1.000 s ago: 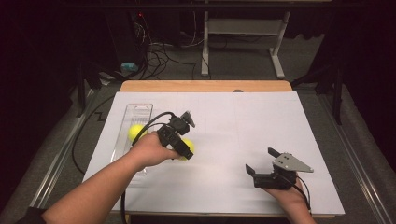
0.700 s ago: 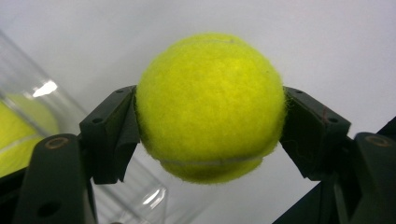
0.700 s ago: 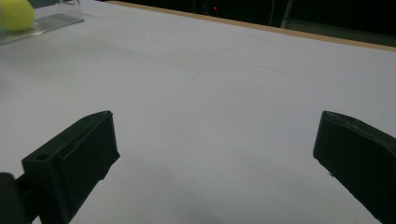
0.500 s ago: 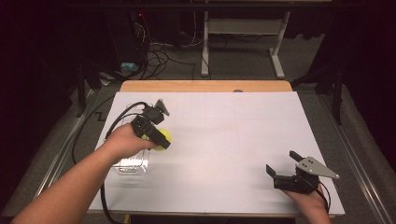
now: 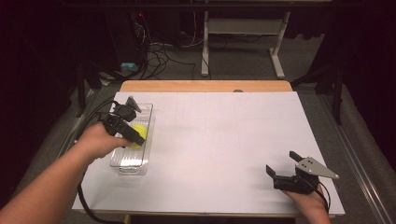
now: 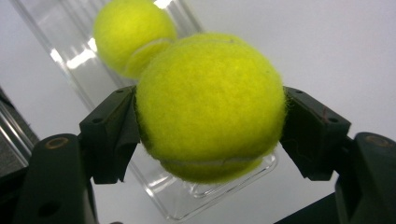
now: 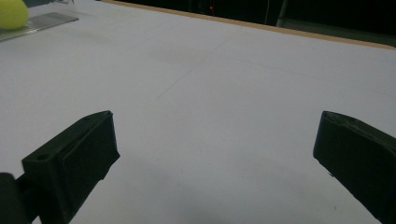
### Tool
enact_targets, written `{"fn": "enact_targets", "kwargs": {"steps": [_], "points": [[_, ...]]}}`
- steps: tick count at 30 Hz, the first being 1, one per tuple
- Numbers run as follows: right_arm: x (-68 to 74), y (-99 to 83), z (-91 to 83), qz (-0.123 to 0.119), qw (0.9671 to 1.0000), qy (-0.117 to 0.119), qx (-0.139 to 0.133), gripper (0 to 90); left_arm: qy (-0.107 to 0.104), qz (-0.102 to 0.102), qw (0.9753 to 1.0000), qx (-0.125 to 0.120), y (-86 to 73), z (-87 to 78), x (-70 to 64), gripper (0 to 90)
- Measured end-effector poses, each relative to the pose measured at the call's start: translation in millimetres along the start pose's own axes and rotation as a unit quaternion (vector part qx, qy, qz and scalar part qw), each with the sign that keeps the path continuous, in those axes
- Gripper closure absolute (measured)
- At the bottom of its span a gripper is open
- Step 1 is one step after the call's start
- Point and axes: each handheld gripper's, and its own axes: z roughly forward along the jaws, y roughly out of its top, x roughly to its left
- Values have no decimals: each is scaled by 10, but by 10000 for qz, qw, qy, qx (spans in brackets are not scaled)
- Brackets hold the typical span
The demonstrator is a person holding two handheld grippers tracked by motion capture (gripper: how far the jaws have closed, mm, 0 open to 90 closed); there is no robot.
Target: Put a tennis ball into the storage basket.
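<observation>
Left gripper view: gripper (image 6: 210, 135) clamps unmarked tennis ball (image 6: 210, 105) above clear tray (image 6: 187, 200).

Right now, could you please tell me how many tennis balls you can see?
2: one ball clamped in the left tongs above the clear tray, another lying inside it.

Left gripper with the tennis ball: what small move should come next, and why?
Probably lower and release. The left gripper clamps a tennis ball above the clear tray, where a second ball already lies farther along, so the near end looks free.
</observation>
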Motion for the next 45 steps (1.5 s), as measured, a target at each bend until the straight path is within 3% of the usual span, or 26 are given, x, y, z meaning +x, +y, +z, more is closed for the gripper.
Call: {"fn": "enact_targets", "kwargs": {"steps": [7,20,27,28,29,31,38,45], "points": [[8,-3,5,-28,10000,15,1,0,-14,-144,9999,87,-94,63,112,265],[21,-9,14,-39,10000,45,34,0,-112,-215,9992,332,-169,409,136,263],[34,-12,20,-36,10000,52,53,0,-103,-251,9992,305,-182,431,141,256],[36,-12,21,-34,10000,59,49,0,-131,-237,9992,284,-177,411,140,229],[36,-11,19,-41,10000,51,52,0,-171,-164,9994,271,-170,389,133,126],[34,-9,18,-49,10000,55,42,0,-177,-102,9997,154,-157,323,109,11],[38,-5,18,-68,10000,58,36,0,-270,37,9995,-188,-66,209,-56,6],[41,-6,18,-72,9999,69,34,0,-382,297,9985,-236,99,296,-354,10]]}}
